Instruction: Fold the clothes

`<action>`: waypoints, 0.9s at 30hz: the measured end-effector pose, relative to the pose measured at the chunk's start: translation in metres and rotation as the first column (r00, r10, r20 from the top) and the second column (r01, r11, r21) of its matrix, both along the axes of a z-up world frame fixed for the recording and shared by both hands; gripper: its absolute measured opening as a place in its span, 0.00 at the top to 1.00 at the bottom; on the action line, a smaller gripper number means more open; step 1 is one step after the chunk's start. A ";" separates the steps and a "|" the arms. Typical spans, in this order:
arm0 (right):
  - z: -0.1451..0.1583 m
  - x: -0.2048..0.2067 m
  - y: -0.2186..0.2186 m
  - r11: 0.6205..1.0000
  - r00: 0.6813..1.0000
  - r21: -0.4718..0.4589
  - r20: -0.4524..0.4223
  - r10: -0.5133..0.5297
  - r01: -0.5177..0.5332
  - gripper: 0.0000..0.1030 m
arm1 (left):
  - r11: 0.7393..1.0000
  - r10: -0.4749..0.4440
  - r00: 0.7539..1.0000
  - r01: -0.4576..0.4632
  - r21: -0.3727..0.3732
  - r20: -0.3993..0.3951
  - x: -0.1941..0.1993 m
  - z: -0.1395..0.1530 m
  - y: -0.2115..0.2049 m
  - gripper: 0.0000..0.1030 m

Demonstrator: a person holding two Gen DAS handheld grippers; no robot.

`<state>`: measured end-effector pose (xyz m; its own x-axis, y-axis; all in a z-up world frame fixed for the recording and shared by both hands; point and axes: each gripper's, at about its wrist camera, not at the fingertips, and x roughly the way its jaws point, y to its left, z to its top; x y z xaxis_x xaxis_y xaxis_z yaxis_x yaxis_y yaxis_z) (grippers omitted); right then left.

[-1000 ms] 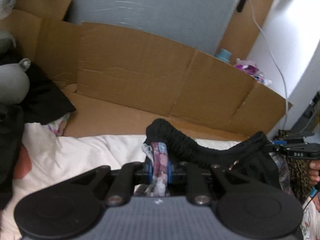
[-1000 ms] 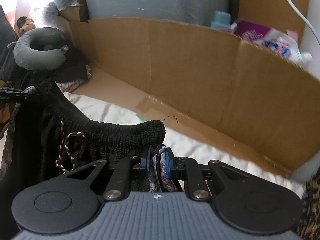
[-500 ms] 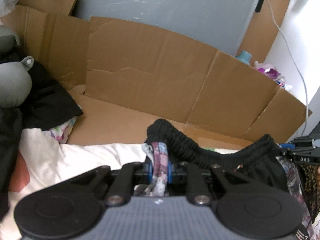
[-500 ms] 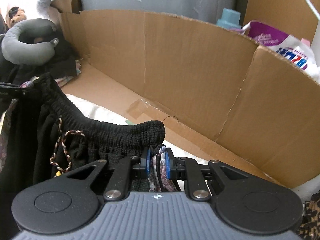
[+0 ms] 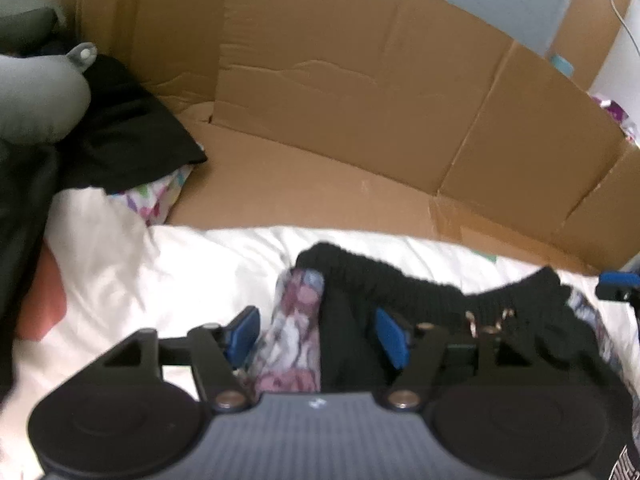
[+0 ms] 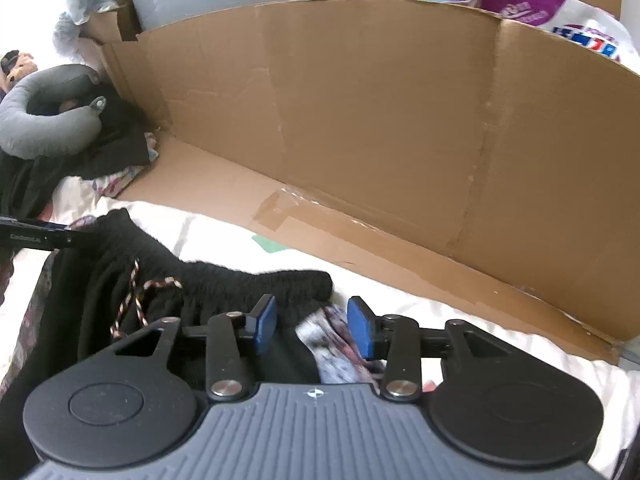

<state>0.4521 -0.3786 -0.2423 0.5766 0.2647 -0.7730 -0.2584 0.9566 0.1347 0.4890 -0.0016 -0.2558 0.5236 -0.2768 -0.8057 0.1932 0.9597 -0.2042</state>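
A pair of shorts point(image 5: 360, 308) with a black elastic waistband, a braided drawstring and floral cloth lies on the white bedsheet point(image 5: 140, 264). My left gripper point(image 5: 318, 338) has its jaws opening. One end of the waistband lies loose between the blue pads, which stand clear of it. My right gripper point(image 6: 312, 326) is opening too. The other waistband end point(image 6: 280, 280) and a strip of floral cloth point(image 6: 336, 340) rest between its pads without being pressed. Each gripper's tip shows at the edge of the other's view.
A tall cardboard wall point(image 6: 380, 120) stands along the far side, its flap flat on the bed. A grey neck pillow point(image 6: 44, 120) and dark clothes point(image 5: 120, 132) are piled at the left. Bottles and a plastic bag point(image 6: 560, 20) sit behind the cardboard.
Both grippers were shut on the waistband ends and holding them up. Their jaws now stand apart, both have come down, and the waistband has dropped onto the sheet.
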 end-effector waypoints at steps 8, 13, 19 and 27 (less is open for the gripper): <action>0.010 -0.035 -0.019 1.000 0.999 -0.022 0.035 -0.016 0.017 0.54 | 0.999 0.037 0.999 -0.037 -0.001 -0.003 -0.025 0.013 0.024 0.34; 0.018 -0.063 -0.028 0.998 0.998 0.005 0.025 -0.062 0.062 0.54 | 0.999 0.043 0.999 -0.043 -0.002 0.010 -0.047 0.026 0.033 0.34; 0.026 -0.104 -0.033 0.991 0.995 0.082 -0.004 -0.102 0.102 0.54 | 0.999 0.047 0.999 -0.047 -0.005 0.016 -0.083 0.039 0.048 0.34; 0.040 -0.160 -0.043 0.988 0.993 0.102 -0.020 -0.117 0.119 0.54 | 0.998 0.055 0.998 -0.055 -0.014 0.015 -0.135 0.052 0.066 0.34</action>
